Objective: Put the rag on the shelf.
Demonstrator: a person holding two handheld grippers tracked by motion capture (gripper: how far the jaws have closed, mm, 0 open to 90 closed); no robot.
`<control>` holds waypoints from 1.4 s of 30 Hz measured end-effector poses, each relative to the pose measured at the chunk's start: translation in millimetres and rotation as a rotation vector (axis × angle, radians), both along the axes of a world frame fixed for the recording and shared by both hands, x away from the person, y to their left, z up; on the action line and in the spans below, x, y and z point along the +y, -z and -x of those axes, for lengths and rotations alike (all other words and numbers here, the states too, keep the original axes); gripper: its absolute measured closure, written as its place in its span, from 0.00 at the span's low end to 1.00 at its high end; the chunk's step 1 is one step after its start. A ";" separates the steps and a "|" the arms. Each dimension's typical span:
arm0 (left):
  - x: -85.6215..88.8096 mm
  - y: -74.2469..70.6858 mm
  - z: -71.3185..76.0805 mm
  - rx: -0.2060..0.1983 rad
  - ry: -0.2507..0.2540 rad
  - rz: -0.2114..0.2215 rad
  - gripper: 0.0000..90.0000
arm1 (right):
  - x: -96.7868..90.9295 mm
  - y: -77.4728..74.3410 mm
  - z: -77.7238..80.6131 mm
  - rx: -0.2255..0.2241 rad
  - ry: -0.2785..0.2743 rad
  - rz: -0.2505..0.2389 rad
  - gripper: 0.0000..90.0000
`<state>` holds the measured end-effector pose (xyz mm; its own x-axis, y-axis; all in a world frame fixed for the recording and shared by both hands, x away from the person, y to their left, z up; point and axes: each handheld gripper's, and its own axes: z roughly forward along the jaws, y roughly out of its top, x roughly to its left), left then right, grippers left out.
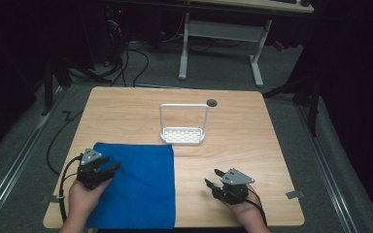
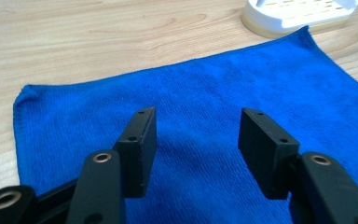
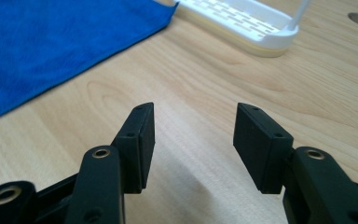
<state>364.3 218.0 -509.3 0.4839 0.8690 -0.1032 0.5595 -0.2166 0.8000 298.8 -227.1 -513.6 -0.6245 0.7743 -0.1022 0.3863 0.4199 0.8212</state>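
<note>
On the wooden table (image 1: 233, 145) lies a blue cloth (image 1: 141, 184); both claws gape, empty.

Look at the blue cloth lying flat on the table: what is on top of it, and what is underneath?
Nothing lies on the blue cloth; the left gripper is over it, jaws open. The wooden table shows round its edges; anything beneath the cloth is covered.

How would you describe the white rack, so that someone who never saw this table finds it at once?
Start from the wooden table and go to its middle, just past the far right corner of the blue cloth. There stands the white rack: a slotted tray with a tall thin hoop rising over it. It is the only white, upright thing on the table.
</note>
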 end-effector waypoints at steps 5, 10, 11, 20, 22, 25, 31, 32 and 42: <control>1.4 1.8 -1.3 -0.013 -0.011 0.000 0.52 | -2.1 2.9 -2.5 0.011 0.003 -0.001 0.55; 4.5 3.4 -1.3 -0.022 -0.020 -0.007 0.51 | 1.9 0.7 -6.8 0.023 -0.003 -0.023 0.55; 5.0 3.7 -1.2 -0.023 -0.025 0.000 0.51 | 3.6 0.2 -7.5 0.026 -0.009 -0.027 0.56; 16.5 3.1 6.6 -0.014 -0.038 0.025 0.56 | 25.5 -3.7 -6.7 0.005 -0.072 -0.004 0.70; 21.7 2.1 11.9 -0.012 -0.045 0.031 0.59 | 31.5 -5.0 -7.6 0.002 -0.095 -0.014 0.77; 29.9 1.6 21.3 -0.005 -0.060 0.011 0.65 | 44.2 -7.7 -10.9 0.016 -0.139 -0.022 0.87; 39.2 10.3 35.6 0.077 -0.076 -0.072 0.88 | 74.3 -8.7 -19.1 0.028 -0.233 -0.030 1.00; 39.0 12.2 37.4 0.089 -0.076 -0.096 0.91 | 78.8 -7.7 -20.7 0.033 -0.245 -0.027 1.00; 36.2 18.7 52.2 0.092 -0.061 -0.142 0.99 | 111.7 6.1 -36.6 0.109 -0.325 0.017 1.00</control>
